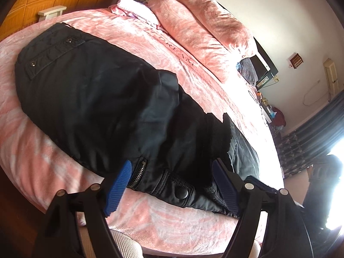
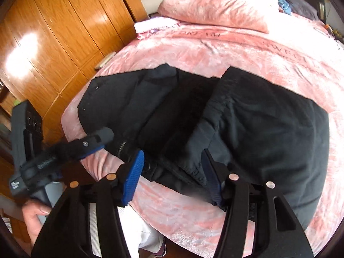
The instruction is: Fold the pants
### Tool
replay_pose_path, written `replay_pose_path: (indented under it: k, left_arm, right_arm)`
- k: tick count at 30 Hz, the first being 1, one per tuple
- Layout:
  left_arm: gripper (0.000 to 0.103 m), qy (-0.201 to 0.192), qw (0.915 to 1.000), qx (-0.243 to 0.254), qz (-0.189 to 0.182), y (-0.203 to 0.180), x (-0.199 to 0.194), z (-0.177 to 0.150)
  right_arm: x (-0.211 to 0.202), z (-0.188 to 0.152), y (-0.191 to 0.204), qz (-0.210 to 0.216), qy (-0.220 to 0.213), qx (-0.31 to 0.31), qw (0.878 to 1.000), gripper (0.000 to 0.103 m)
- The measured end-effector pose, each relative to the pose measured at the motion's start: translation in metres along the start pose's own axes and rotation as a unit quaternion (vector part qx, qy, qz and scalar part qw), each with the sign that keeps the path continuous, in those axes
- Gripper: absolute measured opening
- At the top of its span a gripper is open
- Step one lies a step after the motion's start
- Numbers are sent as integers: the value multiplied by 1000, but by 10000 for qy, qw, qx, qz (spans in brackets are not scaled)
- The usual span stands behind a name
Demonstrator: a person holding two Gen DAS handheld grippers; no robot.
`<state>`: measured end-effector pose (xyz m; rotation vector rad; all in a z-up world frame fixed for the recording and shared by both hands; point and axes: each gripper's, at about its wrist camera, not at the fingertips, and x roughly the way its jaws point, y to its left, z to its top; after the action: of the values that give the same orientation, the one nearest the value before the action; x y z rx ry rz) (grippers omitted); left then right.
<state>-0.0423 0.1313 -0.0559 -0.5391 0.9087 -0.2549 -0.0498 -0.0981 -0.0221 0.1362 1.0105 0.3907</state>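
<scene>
The black pants (image 1: 103, 99) lie spread on the pink bedspread (image 1: 32, 150), waistband at the near edge of the bed. The left gripper (image 1: 172, 185) is wide open, its blue pads (image 1: 120, 185) straddling the waistband's snap button (image 1: 181, 193) and zipper (image 1: 139, 173). The right gripper (image 2: 174, 178) is also spread wide over the waistband fabric; its right pad seems to touch a fold, though blur makes that uncertain. Neither clamps cloth.
</scene>
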Motion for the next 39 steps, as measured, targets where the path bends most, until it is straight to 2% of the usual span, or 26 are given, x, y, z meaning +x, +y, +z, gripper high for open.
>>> replay_pose_path:
  k: [4, 10, 11, 14, 15, 17, 20, 23, 25, 31, 34, 36, 39]
  left_arm:
    - [78, 22, 10000, -6, 24, 1, 1, 1]
    - [82, 92, 9996, 164, 226, -3, 3, 1]
    - [83, 112, 9993, 212, 275, -3, 4, 0]
    - [87, 177, 9984, 274, 459, 1, 6, 0]
    - [87, 199, 9981, 282, 513, 3, 7, 1]
    - [91, 222, 9975, 290, 601, 7, 7, 2]
    - [94, 215, 9962, 331, 772, 17, 5, 3]
    - [95, 225, 9950, 335, 916, 26, 4, 5]
    - [95, 230, 9952, 232, 923, 32, 2, 6]
    - [95, 171, 9941, 73, 1070, 47, -6, 7]
    - [95, 209, 9936, -29, 1106, 56, -8, 9]
    - [95, 232, 9935, -103, 1111, 62, -9, 10]
    - [95, 214, 9932, -175, 1127, 71, -12, 14]
  right_arm:
    - [9, 2, 6, -697, 154, -359, 9968, 57]
    - [45, -4, -2, -882, 665, -255, 9936, 56]
    - [50, -5, -4, -912, 688, -221, 9932, 51]
    - [54, -5, -10, -768, 701, -81, 9945, 14]
    - [52, -4, -12, -727, 667, 18, 9951, 10]
    - [44, 0, -15, -571, 544, 163, 9968, 7]
    - [21, 4, -11, -247, 220, 224, 9992, 7]
    - [8, 11, 5, -160, 50, -84, 9998, 7]
    - [10, 13, 16, -39, 112, -238, 9996, 7]
    - [57, 5, 34, 44, 642, -448, 9969, 8]
    - [66, 1, 33, 70, 773, -402, 9962, 19]
    - [63, 0, 33, 196, 804, -409, 9957, 47]
    - [47, -3, 29, 301, 642, -420, 9966, 49]
